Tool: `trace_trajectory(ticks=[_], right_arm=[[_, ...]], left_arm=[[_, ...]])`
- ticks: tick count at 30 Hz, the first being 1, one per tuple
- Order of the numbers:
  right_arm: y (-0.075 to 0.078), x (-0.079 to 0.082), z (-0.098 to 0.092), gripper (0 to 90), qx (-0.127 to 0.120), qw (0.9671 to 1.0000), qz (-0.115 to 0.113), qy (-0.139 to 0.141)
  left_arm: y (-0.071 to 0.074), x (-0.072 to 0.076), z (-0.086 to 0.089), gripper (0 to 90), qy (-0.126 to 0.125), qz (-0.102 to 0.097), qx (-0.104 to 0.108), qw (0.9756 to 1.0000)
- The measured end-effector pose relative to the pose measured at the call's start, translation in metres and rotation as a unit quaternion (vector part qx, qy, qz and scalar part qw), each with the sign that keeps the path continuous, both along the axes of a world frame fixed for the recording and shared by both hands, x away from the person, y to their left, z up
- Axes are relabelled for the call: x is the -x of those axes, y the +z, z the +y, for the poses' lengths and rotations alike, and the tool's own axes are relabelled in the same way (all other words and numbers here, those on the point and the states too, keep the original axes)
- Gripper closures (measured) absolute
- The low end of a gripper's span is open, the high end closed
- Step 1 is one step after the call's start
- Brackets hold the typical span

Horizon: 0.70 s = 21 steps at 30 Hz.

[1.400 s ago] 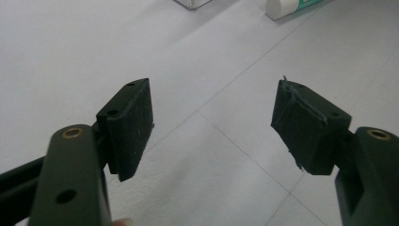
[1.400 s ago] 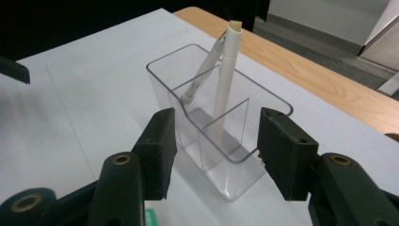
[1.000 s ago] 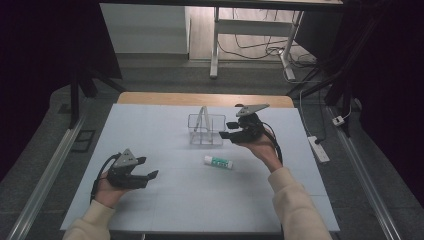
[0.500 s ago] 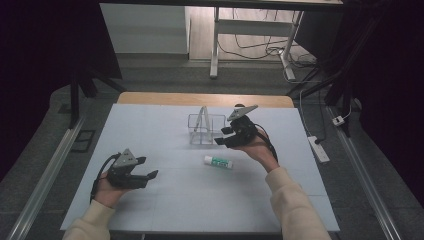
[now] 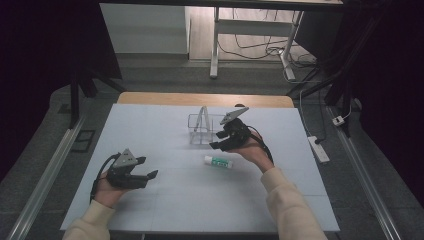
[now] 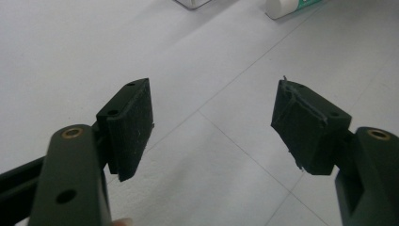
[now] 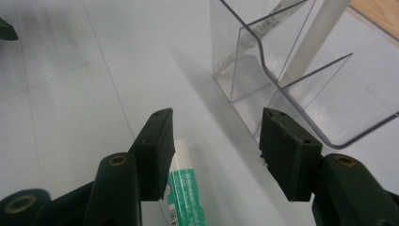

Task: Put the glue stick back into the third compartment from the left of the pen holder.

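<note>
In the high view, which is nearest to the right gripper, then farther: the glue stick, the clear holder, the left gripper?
From the right gripper:
1. Clear holder, just beside it, toward the table's far side.
2. Glue stick, just below it, nearly as close.
3. Left gripper, far off at the table's left.

On the table [image 5: 165, 200], the glue stick [image 5: 218, 161] lies just before the clear holder [image 5: 199, 131], apparently apart.
</note>
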State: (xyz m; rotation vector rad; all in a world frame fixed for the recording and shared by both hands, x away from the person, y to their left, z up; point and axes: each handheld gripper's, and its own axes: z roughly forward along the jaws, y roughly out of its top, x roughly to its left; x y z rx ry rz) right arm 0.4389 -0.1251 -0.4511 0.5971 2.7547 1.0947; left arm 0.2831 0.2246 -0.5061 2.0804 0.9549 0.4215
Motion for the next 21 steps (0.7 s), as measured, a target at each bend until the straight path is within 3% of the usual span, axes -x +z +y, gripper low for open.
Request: trace_trajectory(ticks=[21], right_arm=[[-0.017, -0.004, 0.014, 43.4, 0.027, 0.9993, 0.026, 0.009]], left_arm=[[-0.001, 0.000, -0.001, 29.8, -0.002, 0.002, -0.001, 1.0000]])
